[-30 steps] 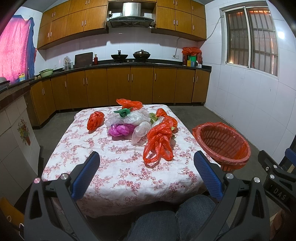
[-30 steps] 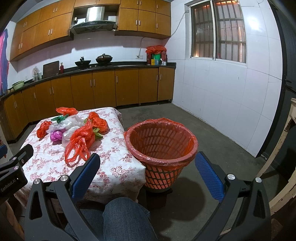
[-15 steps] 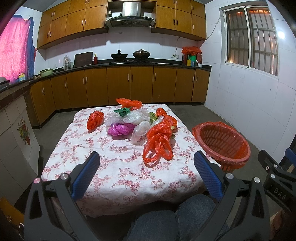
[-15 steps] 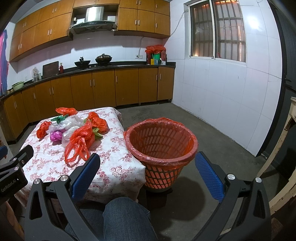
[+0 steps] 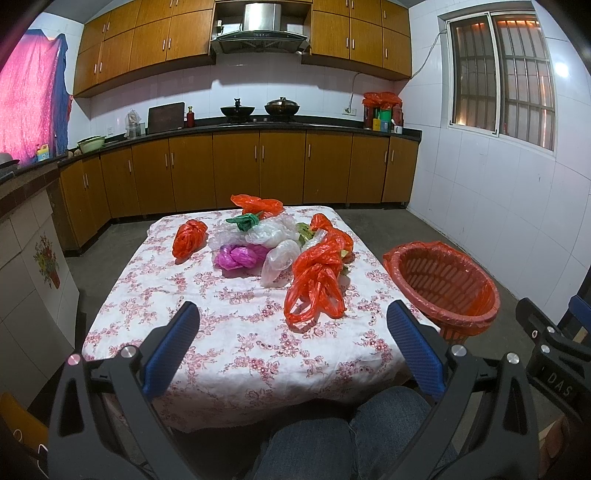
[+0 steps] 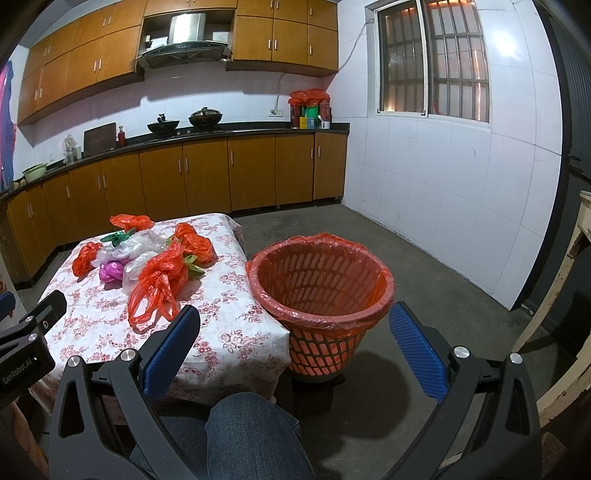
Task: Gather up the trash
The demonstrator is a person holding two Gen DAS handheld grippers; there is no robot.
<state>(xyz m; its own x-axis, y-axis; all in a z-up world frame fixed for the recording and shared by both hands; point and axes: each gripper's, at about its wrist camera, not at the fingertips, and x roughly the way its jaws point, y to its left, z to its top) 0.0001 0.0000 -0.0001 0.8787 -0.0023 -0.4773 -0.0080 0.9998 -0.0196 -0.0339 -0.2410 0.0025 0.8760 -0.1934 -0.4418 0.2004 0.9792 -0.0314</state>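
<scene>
- Kitchen with tiled white walls, orange-brown cabinets (image 5: pixel 236 170) above and below a dark counter, a range hood (image 5: pixel 260 27) over two pans, a barred window (image 5: pixel 504 74) on the right-hand wall, bare grey concrete floor (image 6: pixel 424 266).
- Low table (image 5: pixel 229 332) under a white cloth with pink flowers, standing in mid-room, near edge just ahead of both grippers.
- Trash heaped toward the table's far half: a long orange bag (image 5: pixel 317 284) nearest, its looped handles spread flat; clear bags (image 5: pixel 277 258) and a magenta bag (image 5: pixel 240 256) beside it; a small orange bundle (image 5: pixel 189 238) lying apart at the left; a green scrap (image 5: pixel 245 221) and another orange bag (image 5: pixel 256 203) at the back.
- Orange slatted basket (image 6: pixel 321 280) lined with an orange bag, upright on a dark stand on the floor, just beside the table's right edge, mouth open.
- Left gripper (image 5: pixel 291 343) spread wide, blue pads around nothing, held short of the table edge.
- Right gripper (image 6: pixel 293 347) likewise spread wide and empty, framing the basket without touching it.
- Denim-clad knee (image 6: pixel 251 432) low in both views, hiding the table's near underside.
- Counter items at the far right corner (image 5: pixel 382 109) too small to identify beyond red and green containers.
- Pink cloth (image 5: pixel 29 110) cut off at the left edge.
</scene>
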